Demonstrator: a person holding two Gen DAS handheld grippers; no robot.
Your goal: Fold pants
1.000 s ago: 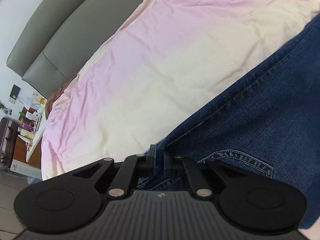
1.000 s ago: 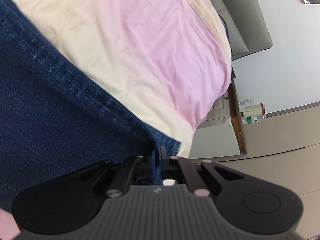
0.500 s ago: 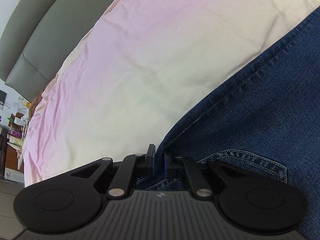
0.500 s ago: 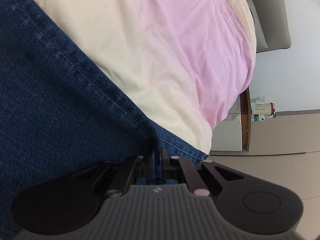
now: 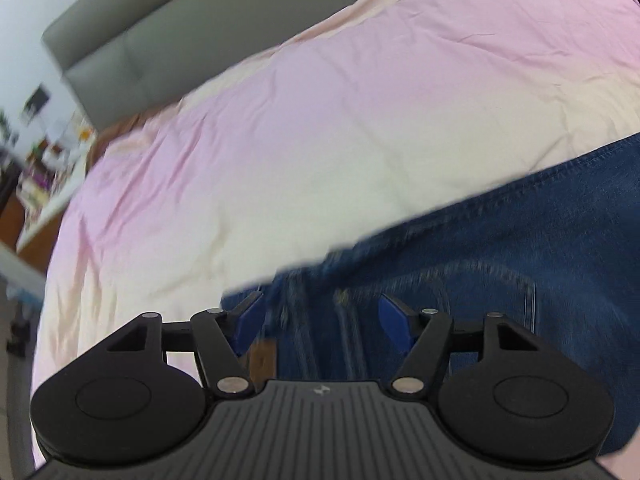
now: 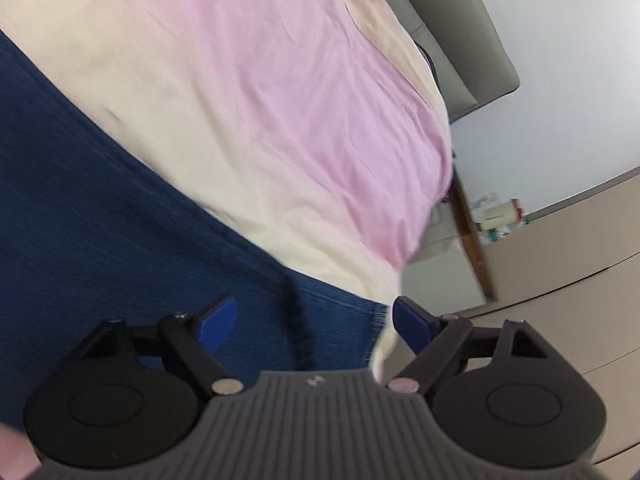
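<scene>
Dark blue jeans (image 5: 500,248) lie on the bed's pink and cream cover (image 5: 320,120). In the left wrist view their waistband end with a stitched back pocket sits under my left gripper (image 5: 320,316). Its jaws are opening, blue pads (image 5: 394,318) spread wide and clear of the denim below them. In the right wrist view the jeans (image 6: 100,200) fill the left side, their hem corner beneath my right gripper (image 6: 312,322). Its jaws are opening too, and the pads (image 6: 218,322) touch no cloth.
A grey padded headboard (image 5: 132,44) runs along the bed's far side. A cluttered desk (image 5: 44,168) stands at the left beyond the bed. In the right wrist view the bed edge drops to a wooden nightstand (image 6: 474,240) with bottles, and beige floor lies at right.
Both grippers were shut on the jeans' edge; now both have spread wide and let the denim go. Both views have shifted and are blurred, with the jeans lying flat on the cover.
</scene>
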